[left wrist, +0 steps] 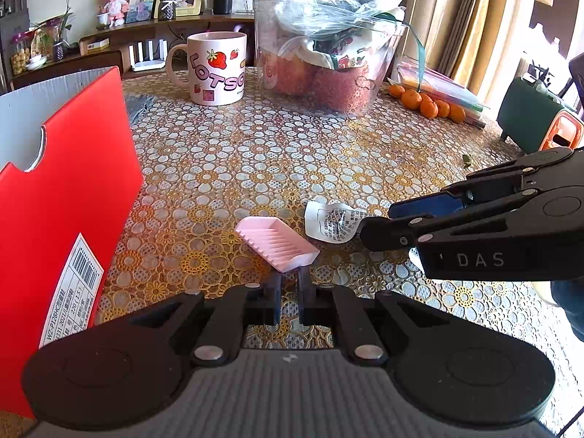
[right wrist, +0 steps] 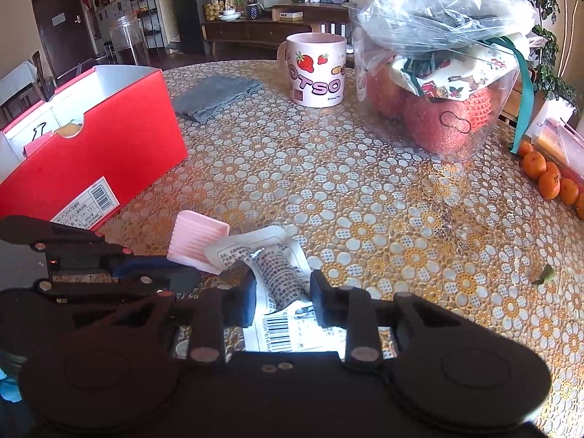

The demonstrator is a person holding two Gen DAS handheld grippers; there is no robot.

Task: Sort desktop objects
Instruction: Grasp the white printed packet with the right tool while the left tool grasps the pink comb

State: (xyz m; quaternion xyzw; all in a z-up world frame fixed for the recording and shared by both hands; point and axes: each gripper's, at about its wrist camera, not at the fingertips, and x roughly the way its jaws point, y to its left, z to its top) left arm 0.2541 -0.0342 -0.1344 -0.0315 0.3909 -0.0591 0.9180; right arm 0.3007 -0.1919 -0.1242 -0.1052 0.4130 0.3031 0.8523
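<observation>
**Both tongs at the pickup spot, pink tray and sachet up for sorting**

Left tongs (left wrist: 290,277) sit nearly closed on the near edge of the pink ribbed tray (left wrist: 277,242); grip looks made, though actual pad contact is hard to confirm from this angle. Tray lies on the counter (left wrist: 255,153), just right of the red box (left wrist: 69,189). My read: thin moulded plastic, light, stiff, a bit slick. An edge pinch works, but it may pivot, so keep it level.

Right tongs (right wrist: 281,299) are spread, jaws either side of the crumpled printed sachet (right wrist: 277,270), not yet closed on it. Sachet touches the tray's right side. Probably foil or paper: very light, soft, crushes freely, nothing to break. Take it at the bunched middle, not the flat barcode end.

Pose: left tool comes in low, pointing forward. Right tool comes in from the right, also low, crossing close to the left one. Collision risk between the tools on lift.

Red box is open-topped, the likely drop target.
</observation>
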